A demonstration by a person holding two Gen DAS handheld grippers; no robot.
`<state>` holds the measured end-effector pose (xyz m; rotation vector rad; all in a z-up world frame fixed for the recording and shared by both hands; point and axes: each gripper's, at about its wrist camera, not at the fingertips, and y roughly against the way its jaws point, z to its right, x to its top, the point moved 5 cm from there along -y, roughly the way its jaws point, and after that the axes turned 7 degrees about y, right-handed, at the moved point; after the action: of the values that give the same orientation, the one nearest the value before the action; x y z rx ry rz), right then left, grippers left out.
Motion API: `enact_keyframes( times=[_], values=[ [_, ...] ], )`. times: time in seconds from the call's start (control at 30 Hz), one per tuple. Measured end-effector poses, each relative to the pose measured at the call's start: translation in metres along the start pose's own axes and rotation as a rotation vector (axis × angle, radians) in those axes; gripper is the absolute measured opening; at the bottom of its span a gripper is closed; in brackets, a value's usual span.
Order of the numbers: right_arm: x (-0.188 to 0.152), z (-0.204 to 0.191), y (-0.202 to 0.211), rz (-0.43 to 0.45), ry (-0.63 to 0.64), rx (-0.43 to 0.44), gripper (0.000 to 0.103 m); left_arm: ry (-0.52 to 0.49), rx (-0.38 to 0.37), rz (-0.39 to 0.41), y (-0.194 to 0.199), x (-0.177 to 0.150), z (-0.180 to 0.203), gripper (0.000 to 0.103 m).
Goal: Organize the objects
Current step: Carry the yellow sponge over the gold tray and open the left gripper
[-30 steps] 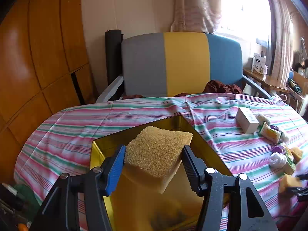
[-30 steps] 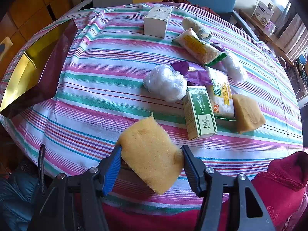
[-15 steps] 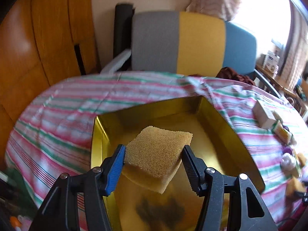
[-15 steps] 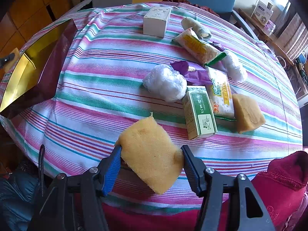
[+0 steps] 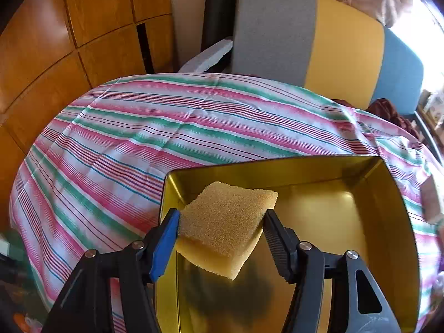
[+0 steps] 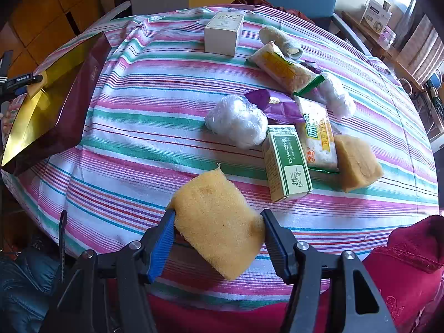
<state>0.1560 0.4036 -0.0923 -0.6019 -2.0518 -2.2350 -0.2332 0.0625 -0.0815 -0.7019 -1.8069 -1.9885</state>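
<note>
My left gripper [image 5: 220,220] is shut on a yellow sponge [image 5: 227,227] and holds it above the near left corner of an open gold-lined box [image 5: 319,172]. My right gripper [image 6: 217,224] is shut on a second yellow sponge [image 6: 219,222], held over the near edge of the striped table [image 6: 155,111]. In the right wrist view the gold box [image 6: 41,102] stands at the far left with maroon outer walls, and the left gripper [image 6: 19,80] shows at its far rim.
Loose items lie on the cloth to the right: a white wrapped ball [image 6: 237,122], a green carton [image 6: 287,163], a third sponge [image 6: 356,162], snack packets [image 6: 285,68], a purple wrapper [image 6: 273,101], a white box [image 6: 224,32]. A grey-yellow-blue chair [image 5: 310,44] stands behind the table.
My left gripper has moved forward and tilted down over the box with its sponge, so the box interior fills more of the view. The right gripper has stayed still.
</note>
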Motion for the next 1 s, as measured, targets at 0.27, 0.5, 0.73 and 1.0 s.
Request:
enact_keyframes(
  times=[0.27,0.5,0.73,1.0],
  values=[
    [0.000,0.001,0.000,0.003,-0.008,0.001,0.062,-0.053,0.091,0.045,-0.006,0.007,0.002,0.074],
    [0.001,0.001,0.000,0.001,-0.006,-0.006,0.062,-0.021,0.070,0.087,0.016,0.003,-0.008,0.077],
    [0.001,-0.002,0.000,-0.002,-0.002,-0.031,0.062,0.007,-0.021,0.123,0.071,-0.037,-0.019,0.080],
    [0.012,-0.007,0.006,0.046,-0.064,-0.019,0.059,-0.013,-0.058,0.163,0.122,-0.085,-0.023,0.080]
  ],
)
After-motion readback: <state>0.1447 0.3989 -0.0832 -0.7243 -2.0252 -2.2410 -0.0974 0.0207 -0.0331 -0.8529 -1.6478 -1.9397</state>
